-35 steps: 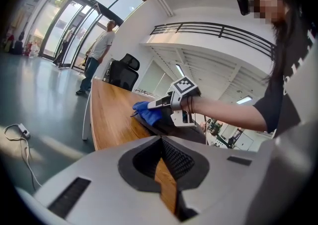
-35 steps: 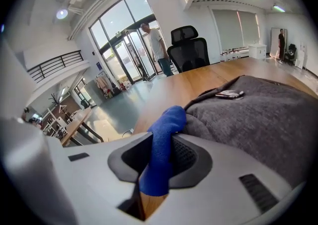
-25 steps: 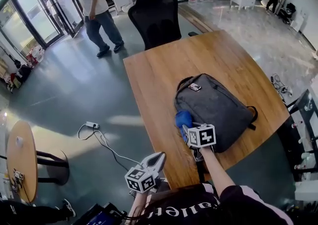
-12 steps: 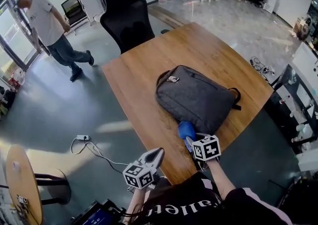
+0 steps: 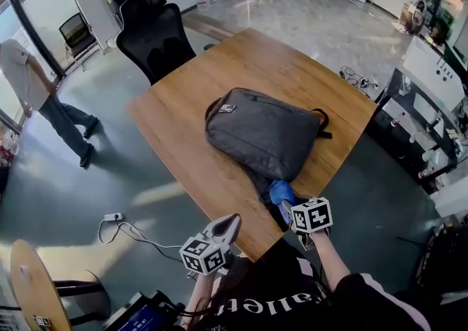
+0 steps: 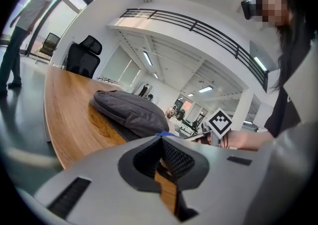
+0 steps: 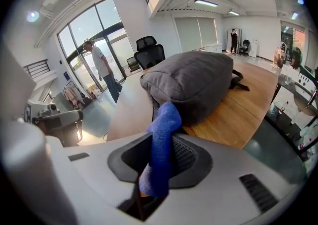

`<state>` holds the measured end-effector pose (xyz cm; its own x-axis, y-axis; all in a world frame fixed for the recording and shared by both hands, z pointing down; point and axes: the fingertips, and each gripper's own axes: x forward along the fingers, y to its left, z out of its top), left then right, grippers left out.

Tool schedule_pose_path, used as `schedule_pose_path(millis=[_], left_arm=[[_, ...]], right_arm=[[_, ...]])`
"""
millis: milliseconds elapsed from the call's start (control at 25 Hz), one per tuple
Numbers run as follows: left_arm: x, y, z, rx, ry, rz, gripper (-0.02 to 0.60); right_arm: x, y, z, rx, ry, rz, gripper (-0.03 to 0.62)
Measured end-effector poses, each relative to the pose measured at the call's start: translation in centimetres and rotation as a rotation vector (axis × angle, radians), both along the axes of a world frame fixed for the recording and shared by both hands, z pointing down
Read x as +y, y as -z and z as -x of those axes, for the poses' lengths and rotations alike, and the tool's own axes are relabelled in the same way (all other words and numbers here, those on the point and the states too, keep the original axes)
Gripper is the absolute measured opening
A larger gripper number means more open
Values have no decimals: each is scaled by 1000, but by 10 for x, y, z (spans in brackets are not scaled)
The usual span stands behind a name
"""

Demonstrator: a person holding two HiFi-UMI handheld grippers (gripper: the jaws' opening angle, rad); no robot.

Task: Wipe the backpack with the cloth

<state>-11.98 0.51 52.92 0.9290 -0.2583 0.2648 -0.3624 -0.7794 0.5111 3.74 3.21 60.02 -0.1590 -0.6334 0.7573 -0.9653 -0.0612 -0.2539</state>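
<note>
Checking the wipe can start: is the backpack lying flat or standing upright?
Lying flat: the backpack rests broad side down on the wooden table, low and spread out in both gripper views.

The backpack (image 5: pixel 263 132) lies flat on the table (image 5: pixel 183 103), near its middle. The cloth (image 5: pixel 280 192) touches the backpack's near end and sits between the jaws of the right gripper (image 5: pixel 287 207), just before that end at the table's near edge. The left gripper (image 5: pixel 234 221) hangs to the backpack's near left, well apart from it, past the table's edge. An office chair (image 5: pixel 156 39) stands behind the backpack to its left. A person (image 5: pixel 40 96) stands on the floor far to the backpack's left, and a power strip (image 5: pixel 112 217) lies on the floor to its near left
</note>
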Motion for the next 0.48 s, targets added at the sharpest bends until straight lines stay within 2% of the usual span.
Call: schedule_pose_path(millis=[200,480], left_arm=[[23,1,9,13,-14,6,2],[46,-8,14,13,-7,23,2]], right_arm=[[20,4,2,29,-4,-3,97],[23,12,27,26,114,-39,97]])
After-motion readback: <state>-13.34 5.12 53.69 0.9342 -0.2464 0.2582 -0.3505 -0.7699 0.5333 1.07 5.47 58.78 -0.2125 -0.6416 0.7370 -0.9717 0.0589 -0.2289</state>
